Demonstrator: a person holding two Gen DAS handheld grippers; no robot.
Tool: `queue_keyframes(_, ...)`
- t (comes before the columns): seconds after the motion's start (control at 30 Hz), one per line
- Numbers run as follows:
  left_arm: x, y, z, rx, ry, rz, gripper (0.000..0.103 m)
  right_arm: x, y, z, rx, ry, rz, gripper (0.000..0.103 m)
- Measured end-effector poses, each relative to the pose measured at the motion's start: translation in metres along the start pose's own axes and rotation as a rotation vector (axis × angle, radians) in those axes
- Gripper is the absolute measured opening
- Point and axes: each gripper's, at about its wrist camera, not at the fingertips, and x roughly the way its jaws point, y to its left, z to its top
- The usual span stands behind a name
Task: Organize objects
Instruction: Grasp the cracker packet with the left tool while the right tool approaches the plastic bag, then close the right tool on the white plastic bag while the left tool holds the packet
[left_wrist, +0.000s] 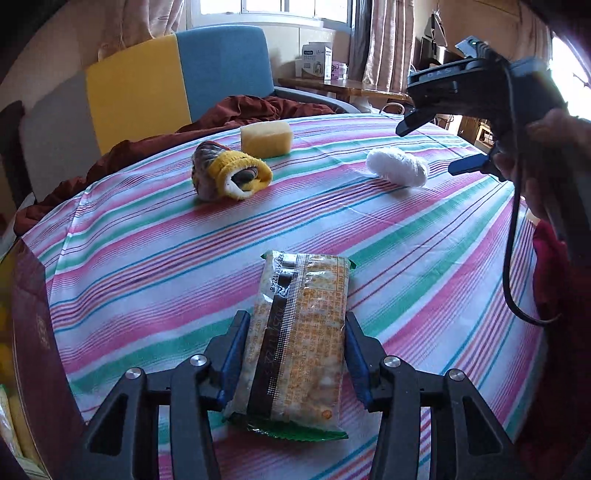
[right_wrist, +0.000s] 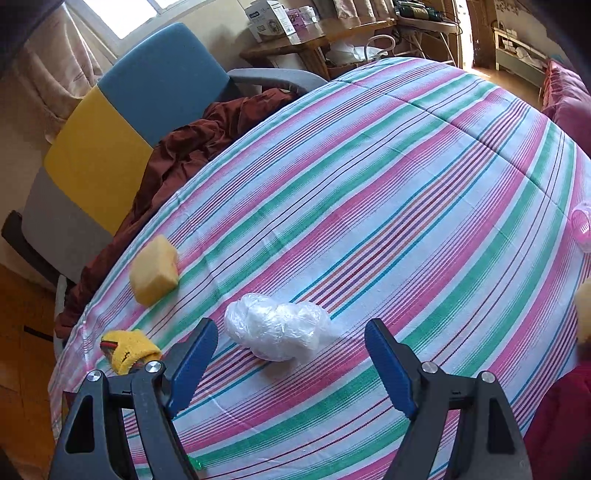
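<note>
My left gripper (left_wrist: 295, 325) is shut on a cracker packet (left_wrist: 299, 332), held above the striped tablecloth (left_wrist: 369, 229). A yellow sponge (left_wrist: 266, 137), a yellow-cuffed glove (left_wrist: 229, 173) and a white crumpled plastic bag (left_wrist: 397, 166) lie further out. My right gripper (left_wrist: 428, 147) hovers open above and to the right of the bag. In the right wrist view the right gripper (right_wrist: 291, 328) is open and empty, with the bag (right_wrist: 277, 326) between and just beyond its fingers. The sponge (right_wrist: 155, 271) and glove (right_wrist: 127, 350) lie to the left.
A dark red box (left_wrist: 37, 332) stands at the table's left edge. A blue, yellow and grey chair (left_wrist: 166, 85) with a brown cloth (left_wrist: 255, 109) stands behind the table. A pink object (right_wrist: 581, 225) lies at the table's right edge. A wooden side table (right_wrist: 314, 37) holds boxes.
</note>
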Motion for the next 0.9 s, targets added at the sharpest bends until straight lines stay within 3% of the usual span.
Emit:
queue_keyframes(0.37, 0.002, 0.007, -0.002, -0.029, -0.026, -0.04, 0.05, 0.013, 0.038, -0.005, -0.239, -0.059, -0.205, 0.083)
queue_keyframes(0.5, 0.003, 0.01, -0.002, -0.038, -0.024, -0.055, 0.05, 0.024, 0.055, -0.008, -0.351, -0.065, -0.237, 0.083)
queue_keyframes(0.63, 0.003, 0.009, -0.002, -0.036, -0.027, -0.052, 0.051, 0.043, 0.057, -0.002, -0.376, -0.034, -0.259, 0.082)
queue_keyframes(0.7, 0.004, 0.01, -0.002, -0.039, -0.028, -0.056, 0.051, 0.051, 0.053, 0.0, -0.365, 0.0, -0.245, 0.073)
queue_keyframes(0.73, 0.005, 0.01, -0.002, -0.041, -0.029, -0.057, 0.051, 0.055, 0.051, 0.0, -0.36, 0.021, -0.242, 0.051)
queue_keyframes(0.8, 0.005, 0.01, -0.002, -0.041, -0.031, -0.057, 0.051, 0.055, 0.048, -0.001, -0.355, 0.03, -0.251, 0.042)
queue_keyframes(0.9, 0.005, 0.01, -0.003, -0.039, -0.034, -0.055, 0.051, 0.05, 0.057, -0.006, -0.38, 0.044, -0.164, 0.039)
